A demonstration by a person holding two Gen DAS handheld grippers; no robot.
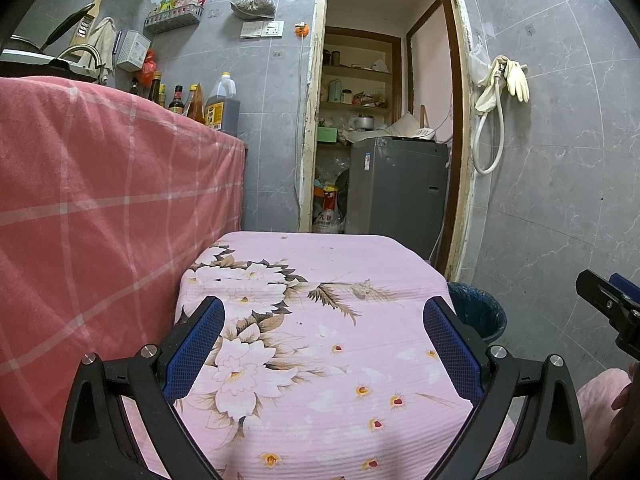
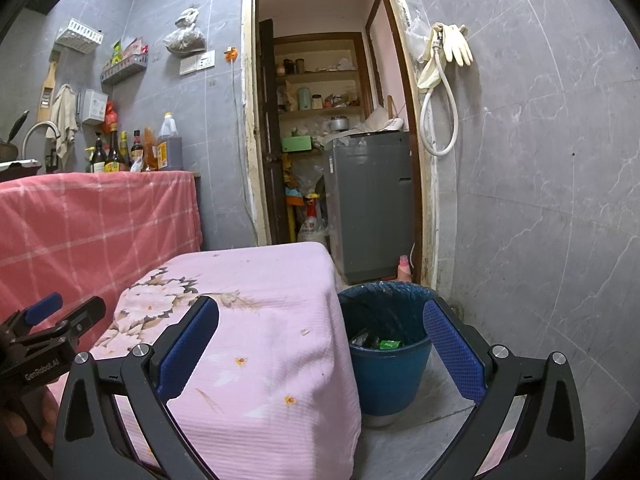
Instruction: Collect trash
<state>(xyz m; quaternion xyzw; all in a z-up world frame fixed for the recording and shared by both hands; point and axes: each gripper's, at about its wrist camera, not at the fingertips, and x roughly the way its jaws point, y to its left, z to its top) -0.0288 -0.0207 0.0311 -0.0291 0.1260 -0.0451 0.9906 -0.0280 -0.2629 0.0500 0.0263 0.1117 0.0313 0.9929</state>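
Note:
My left gripper [image 1: 324, 308] is open above a low table draped in a pink floral cloth [image 1: 320, 360], with nothing between its fingers. My right gripper [image 2: 320, 308] is also open and empty, straddling the table's right edge and a blue trash bin [image 2: 384, 376] on the floor. The bin has a dark liner and holds some trash, including a green packet [image 2: 390, 345]. A tiny pale scrap [image 2: 305, 332] lies on the cloth [image 2: 248, 320] near the bin side. Each gripper shows in the other's view: the right gripper [image 1: 604, 288] and the left gripper [image 2: 66, 312].
A counter under a red checked cloth [image 1: 100, 200] stands on the left, with sauce bottles [image 1: 192, 100] on it. Ahead is a doorway with a grey washing machine [image 2: 368, 200]. Tiled wall on the right carries rubber gloves and a hose [image 2: 440, 80]. A pink bottle [image 2: 405, 267] stands behind the bin.

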